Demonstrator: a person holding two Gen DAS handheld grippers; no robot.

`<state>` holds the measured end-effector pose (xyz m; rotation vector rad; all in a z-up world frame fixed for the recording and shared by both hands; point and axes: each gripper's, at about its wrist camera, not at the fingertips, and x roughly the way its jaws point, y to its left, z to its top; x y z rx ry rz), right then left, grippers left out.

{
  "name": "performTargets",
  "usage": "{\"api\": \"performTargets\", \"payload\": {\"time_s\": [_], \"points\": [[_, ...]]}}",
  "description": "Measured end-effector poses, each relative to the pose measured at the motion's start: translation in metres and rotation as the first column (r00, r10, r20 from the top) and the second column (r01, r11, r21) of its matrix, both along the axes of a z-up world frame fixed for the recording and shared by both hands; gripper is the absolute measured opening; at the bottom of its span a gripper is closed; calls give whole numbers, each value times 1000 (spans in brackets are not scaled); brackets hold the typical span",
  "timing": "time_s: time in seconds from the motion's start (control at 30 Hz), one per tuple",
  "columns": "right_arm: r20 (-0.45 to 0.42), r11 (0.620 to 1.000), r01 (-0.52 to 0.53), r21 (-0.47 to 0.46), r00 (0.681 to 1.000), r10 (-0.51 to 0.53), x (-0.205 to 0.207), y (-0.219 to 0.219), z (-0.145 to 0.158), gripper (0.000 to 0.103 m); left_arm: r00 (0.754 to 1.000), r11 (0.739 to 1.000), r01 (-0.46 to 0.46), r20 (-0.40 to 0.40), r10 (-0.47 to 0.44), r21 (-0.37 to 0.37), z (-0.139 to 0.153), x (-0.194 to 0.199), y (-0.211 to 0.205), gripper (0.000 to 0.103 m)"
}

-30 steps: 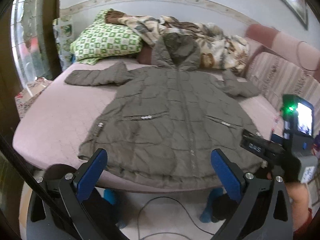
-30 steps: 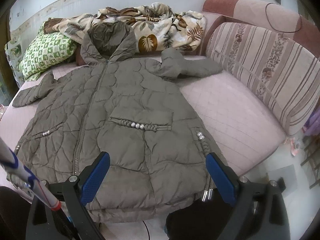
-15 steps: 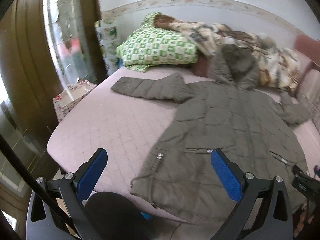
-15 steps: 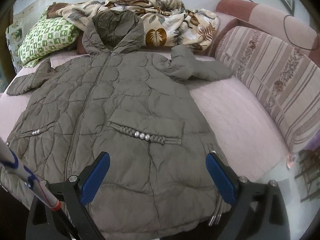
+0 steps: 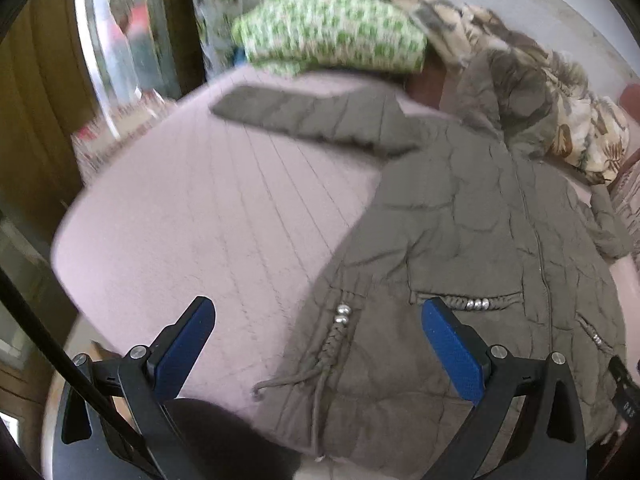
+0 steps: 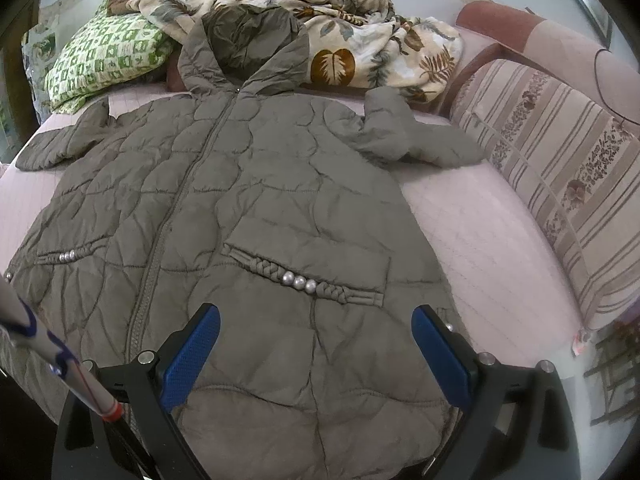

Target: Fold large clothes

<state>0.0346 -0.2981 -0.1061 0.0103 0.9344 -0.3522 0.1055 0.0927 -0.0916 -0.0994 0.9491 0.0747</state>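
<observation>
A big grey-green puffy coat (image 6: 248,208) lies flat on a pink bed (image 6: 488,248), front side up and zipped shut. Its hood (image 6: 244,40) rests at the far end, up against a leafy blanket (image 6: 360,32) that is bunched in a heap. One sleeve (image 6: 416,136) sticks out toward a striped cushion (image 6: 560,168) at the side of the bed. The other sleeve (image 5: 316,120) stretches out the other way, just below a green and white pillow (image 5: 332,32). Each front pocket has a braided trim with small shiny beads (image 6: 298,280). A braided cord (image 5: 332,344) with beads hangs down the coat's side edge, and its loose end curls near the hem. The left gripper (image 5: 316,352) hovers over that side edge, near the hem. Its two blue fingers (image 5: 184,344) are spread wide apart and hold nothing. The left view is blurry. The right gripper (image 6: 316,356) hovers over the bottom part of the coat, just below the pocket on that side. Its blue fingers (image 6: 440,356) are also spread wide apart with nothing between them.
</observation>
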Motion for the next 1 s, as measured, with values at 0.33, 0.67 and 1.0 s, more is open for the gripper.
{"api": "performTargets", "payload": {"time_s": [0.33, 0.67, 1.0], "points": [[-23, 1000, 22, -1, 999, -22, -10, -2, -5, 98, 977, 980, 73, -186, -108, -186, -66, 31, 0, 37], [-33, 1000, 2, 4, 999, -1, -5, 9, -8, 98, 982, 991, 92, -157, -106, -94, -51, -24, -9, 25], [62, 994, -108, 28, 992, 106, -7, 31, 9, 99, 999, 1000, -1, -48, 1, 3, 7, -16, 16, 53]]}}
